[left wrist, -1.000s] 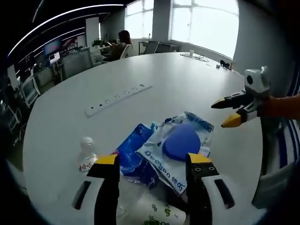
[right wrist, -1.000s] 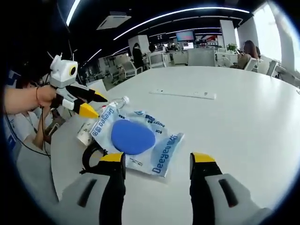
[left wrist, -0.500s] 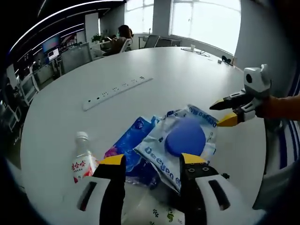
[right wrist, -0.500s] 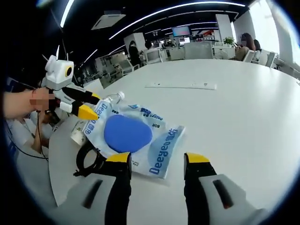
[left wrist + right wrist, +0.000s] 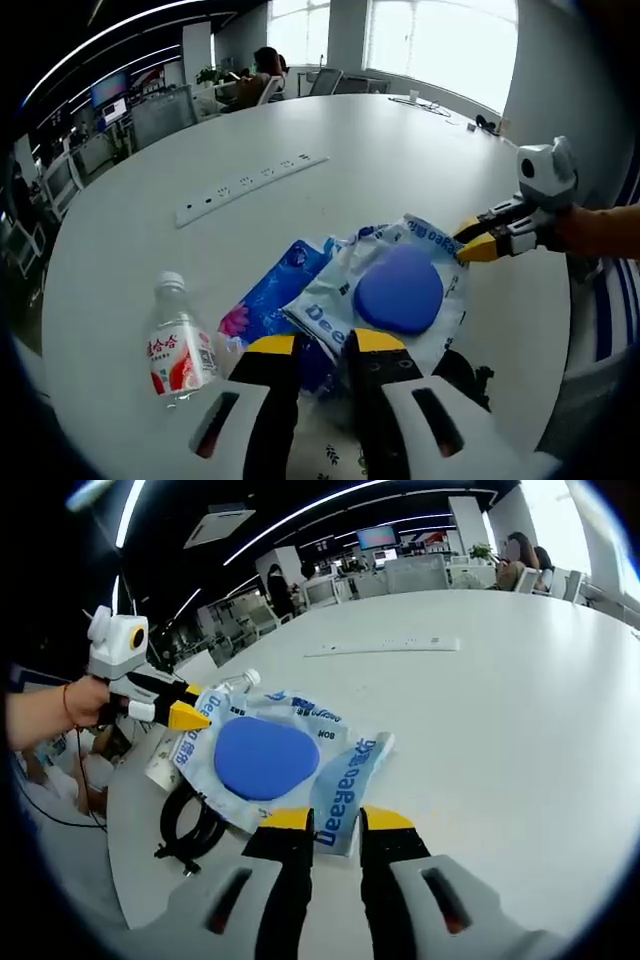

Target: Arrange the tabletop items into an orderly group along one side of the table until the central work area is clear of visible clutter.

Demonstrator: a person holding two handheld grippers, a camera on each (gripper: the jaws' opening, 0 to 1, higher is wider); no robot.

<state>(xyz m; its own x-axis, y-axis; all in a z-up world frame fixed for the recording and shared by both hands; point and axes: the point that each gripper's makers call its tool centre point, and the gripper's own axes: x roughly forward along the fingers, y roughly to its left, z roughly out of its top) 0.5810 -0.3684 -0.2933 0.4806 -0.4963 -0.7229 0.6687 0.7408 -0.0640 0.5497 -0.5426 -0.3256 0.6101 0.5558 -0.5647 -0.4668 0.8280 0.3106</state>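
Apparently to lift it aside together, both tongs have narrowed on opposite edges of the clear bag with the blue disc: left tongs near one edge, right tongs pinching the other, bottle beside the left tongs on the desk.

You work at a large round white table in an open-plan office. In the left gripper view, bright windows run along the far wall beyond the table's edge, with office chairs below them and a seated person at the table's far side. Desks with monitors sit to the left. In the right gripper view, the ceiling is dark, crossed by long curved light strips, with a ceiling air-conditioning unit. Wall-mounted screens glow at the back, above more desks and chairs.
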